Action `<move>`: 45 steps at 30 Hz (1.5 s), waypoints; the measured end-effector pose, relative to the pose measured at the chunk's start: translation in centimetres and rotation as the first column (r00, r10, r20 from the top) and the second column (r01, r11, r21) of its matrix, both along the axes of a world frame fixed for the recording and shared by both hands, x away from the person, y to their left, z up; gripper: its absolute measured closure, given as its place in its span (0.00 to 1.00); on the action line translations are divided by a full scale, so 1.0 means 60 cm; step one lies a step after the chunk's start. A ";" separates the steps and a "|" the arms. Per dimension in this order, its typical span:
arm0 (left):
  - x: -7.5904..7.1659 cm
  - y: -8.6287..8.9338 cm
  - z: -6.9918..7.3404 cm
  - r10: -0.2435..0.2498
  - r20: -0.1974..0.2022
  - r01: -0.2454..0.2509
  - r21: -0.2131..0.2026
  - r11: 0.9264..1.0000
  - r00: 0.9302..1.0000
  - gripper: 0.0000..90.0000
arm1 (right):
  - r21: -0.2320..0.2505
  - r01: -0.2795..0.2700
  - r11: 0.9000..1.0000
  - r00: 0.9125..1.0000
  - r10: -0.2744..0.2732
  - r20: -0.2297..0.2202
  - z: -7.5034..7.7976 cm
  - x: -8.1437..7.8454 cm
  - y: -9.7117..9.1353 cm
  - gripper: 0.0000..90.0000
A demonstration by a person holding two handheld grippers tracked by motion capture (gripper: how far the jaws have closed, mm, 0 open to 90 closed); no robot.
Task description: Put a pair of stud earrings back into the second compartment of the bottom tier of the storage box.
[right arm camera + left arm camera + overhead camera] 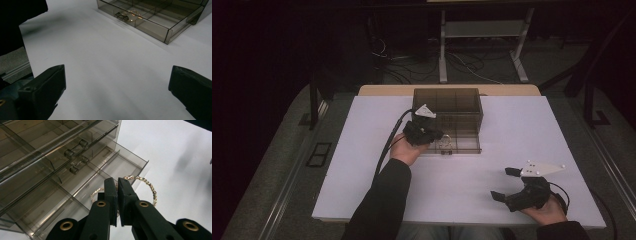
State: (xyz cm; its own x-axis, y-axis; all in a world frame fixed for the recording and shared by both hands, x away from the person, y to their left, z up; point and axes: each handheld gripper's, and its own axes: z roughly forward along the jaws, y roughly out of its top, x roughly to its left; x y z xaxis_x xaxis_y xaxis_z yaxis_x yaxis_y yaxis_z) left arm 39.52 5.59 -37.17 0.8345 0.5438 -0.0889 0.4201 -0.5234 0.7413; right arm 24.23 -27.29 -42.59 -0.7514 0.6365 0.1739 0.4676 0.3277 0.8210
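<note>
A smoky clear drawer box [447, 102] stands at the back middle of the white table, its lowest drawer [464, 144] pulled out toward me. My left gripper [439, 136] hovers over the drawer's front left part. In the left gripper view its jaws [117, 181] are shut on a gold chain bracelet [148, 186], which loops out on both sides above the drawer [120, 165]. My right gripper [504, 184] rests low at the front right of the table, jaws wide apart with nothing between them [117, 75]. From there the drawer [152, 28] and a glint of chain [133, 15] show far off.
The white tabletop [362, 165] runs to its edges at left and front. The box's drawers are split into compartments and carry small round knobs [75, 150]. Beyond the table lie a dark floor, cables and a metal stand [482, 45].
</note>
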 end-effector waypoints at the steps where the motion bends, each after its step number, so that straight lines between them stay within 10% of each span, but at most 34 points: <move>1: 0.000 -0.002 -0.001 0.004 -0.002 -0.004 -0.006 1.000 1.000 0.95 | 0.000 0.000 1.000 1.000 0.000 0.001 0.000 0.000 0.000 0.01; 33: 0.043 -0.020 -0.066 0.140 -0.046 -0.144 -0.078 0.987 0.989 0.95 | -0.003 -0.005 1.000 1.000 0.005 0.001 0.000 0.000 0.000 0.01; 45: 0.049 -0.028 -0.089 0.169 -0.053 -0.172 -0.046 0.984 0.984 0.95 | -0.005 -0.008 1.000 1.000 0.008 0.002 0.000 0.000 0.001 0.01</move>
